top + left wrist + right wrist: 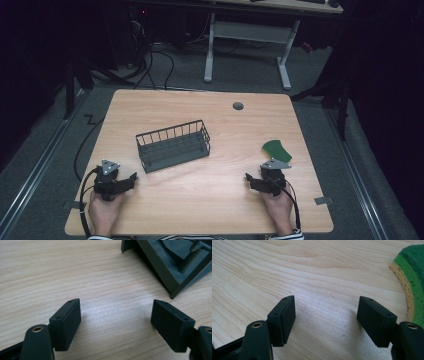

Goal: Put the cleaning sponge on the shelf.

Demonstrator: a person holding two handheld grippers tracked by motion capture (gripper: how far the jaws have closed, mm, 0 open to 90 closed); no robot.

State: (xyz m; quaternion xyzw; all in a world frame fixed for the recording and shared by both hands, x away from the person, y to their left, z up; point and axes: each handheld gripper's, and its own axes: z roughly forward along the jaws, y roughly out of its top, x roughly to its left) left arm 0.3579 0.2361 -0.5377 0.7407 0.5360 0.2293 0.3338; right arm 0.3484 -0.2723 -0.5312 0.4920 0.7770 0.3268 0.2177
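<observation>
Resting low on the pale wooden desk (200, 200), both tools, each with jaws spread wide apart and gripping nothing. Sitting at the near left corner, the left tool (131, 179), pointing towards the dark wire-sided basket with a solid floor (173, 145), which is standing empty near the middle of the desk, well apart from it. Lying near the right edge, the flat green sponge with a tan underlayer (277, 149), just beyond the right tool (248, 178) and off to its side rather than between the jaws; showing at the right margin of the right gripper view (412, 272), curved edge towards the tool.

Judging the sponge light, soft and compressible, with a rough top unlikely to slip. Being thin and flat against the desk, probably calling for a pinch across its near edge, one jaw sliding under the tan layer. Squeezing gently, since a hard clamp may fold it. Looking stiff and light, the basket, best taken by its rim wire.
</observation>
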